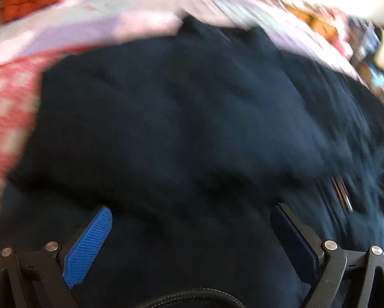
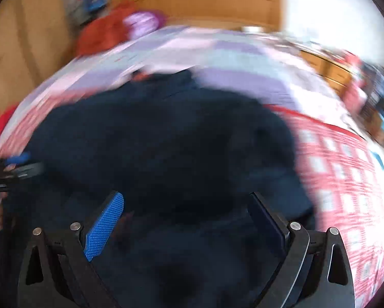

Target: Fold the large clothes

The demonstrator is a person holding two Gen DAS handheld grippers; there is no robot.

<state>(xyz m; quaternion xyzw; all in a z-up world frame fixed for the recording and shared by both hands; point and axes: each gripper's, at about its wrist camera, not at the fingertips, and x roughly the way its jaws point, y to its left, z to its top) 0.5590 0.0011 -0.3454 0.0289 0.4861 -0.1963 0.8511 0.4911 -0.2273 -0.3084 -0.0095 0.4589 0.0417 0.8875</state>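
A large dark navy garment (image 1: 181,118) lies spread on a bed and fills most of both views, blurred by motion. My left gripper (image 1: 192,210) hovers just above the cloth, open, with its blue pads (image 1: 89,246) wide apart and nothing held between them. In the right wrist view the same navy garment (image 2: 161,148) spreads across the middle. My right gripper (image 2: 186,200) is also open above the cloth, jaws wide, empty. The left gripper (image 2: 15,166) shows at that view's left edge, held by a hand.
The bed cover (image 2: 340,179) is red-and-white check near me and lilac patchwork (image 2: 238,59) farther off. An orange-red garment (image 2: 102,33) and a purple item (image 2: 143,23) lie by the wooden headboard (image 2: 207,0). A cluttered wooden dresser (image 2: 330,69) stands at right.
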